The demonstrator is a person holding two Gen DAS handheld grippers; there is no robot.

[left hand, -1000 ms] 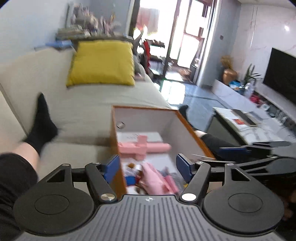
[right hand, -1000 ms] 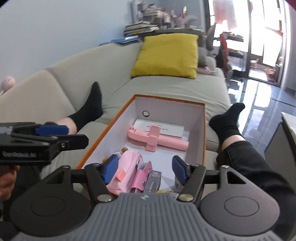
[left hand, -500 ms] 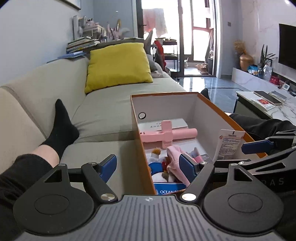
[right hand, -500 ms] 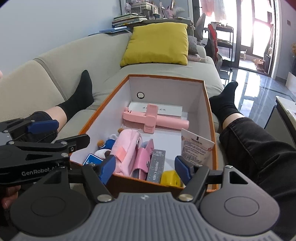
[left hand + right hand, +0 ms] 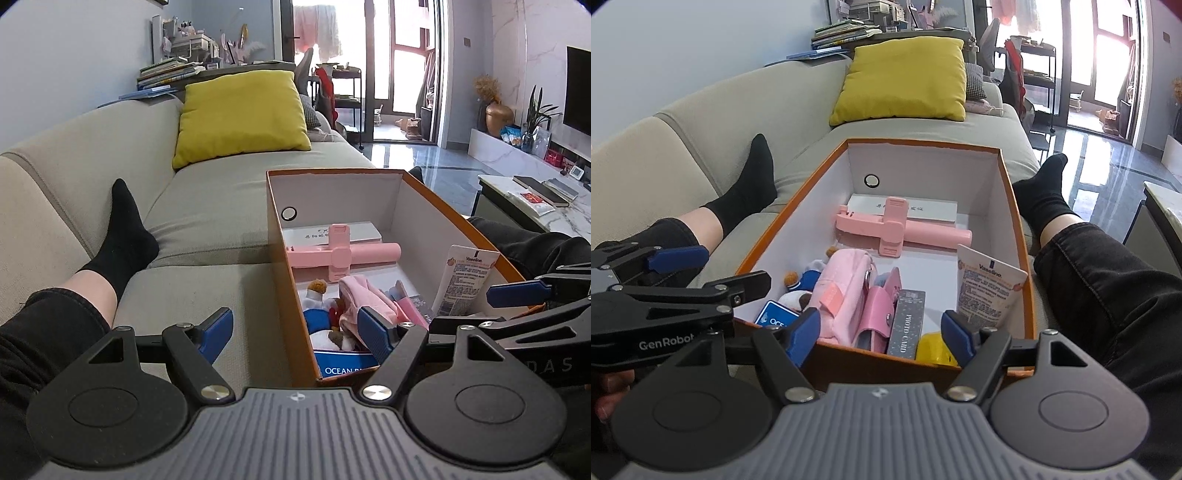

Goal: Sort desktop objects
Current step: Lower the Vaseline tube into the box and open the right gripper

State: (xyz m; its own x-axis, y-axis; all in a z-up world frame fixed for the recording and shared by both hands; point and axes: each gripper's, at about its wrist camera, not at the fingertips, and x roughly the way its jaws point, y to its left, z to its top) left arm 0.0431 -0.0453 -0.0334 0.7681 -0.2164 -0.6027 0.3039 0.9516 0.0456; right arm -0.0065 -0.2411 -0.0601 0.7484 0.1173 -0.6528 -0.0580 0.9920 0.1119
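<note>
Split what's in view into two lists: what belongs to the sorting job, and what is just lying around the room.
Belongs to the job:
- orange box
- pink selfie stick
- Vaseline tube
- pink pouch
- photo card pack
- plush toy
- left gripper and right gripper, both open

Just lying about:
- yellow cushion
- sofa
- stacked books

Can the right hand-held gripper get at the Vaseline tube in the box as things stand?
Probably yes. The right hand-held gripper is open and empty at the box's near end. The Vaseline tube leans upright against the right wall, its top uncovered, with nothing between it and the gripper.
</note>
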